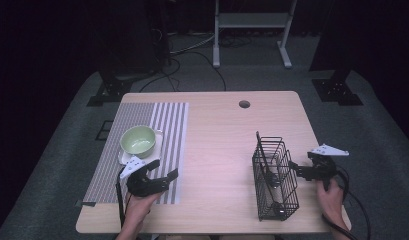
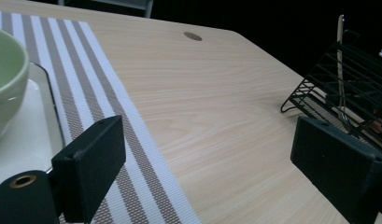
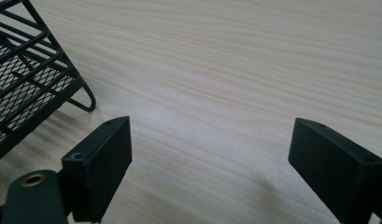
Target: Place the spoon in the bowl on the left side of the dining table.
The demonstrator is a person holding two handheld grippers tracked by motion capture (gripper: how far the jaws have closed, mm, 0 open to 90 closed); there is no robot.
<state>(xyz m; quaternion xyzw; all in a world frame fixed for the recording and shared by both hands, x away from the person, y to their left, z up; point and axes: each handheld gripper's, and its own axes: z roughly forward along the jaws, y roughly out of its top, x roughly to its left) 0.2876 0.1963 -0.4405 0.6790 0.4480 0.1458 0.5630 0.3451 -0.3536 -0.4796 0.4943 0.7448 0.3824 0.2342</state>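
Pale green bowl on a white plate, brown-and-white striped mat, black wire basket.

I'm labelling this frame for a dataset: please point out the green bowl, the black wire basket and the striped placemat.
green bowl (image 1: pixel 138 139), high view, on its pale inside.
black wire basket (image 1: pixel 275 176), high view, on its wire side.
striped placemat (image 1: pixel 169 120), high view, on a bare striped part beyond the bowl.
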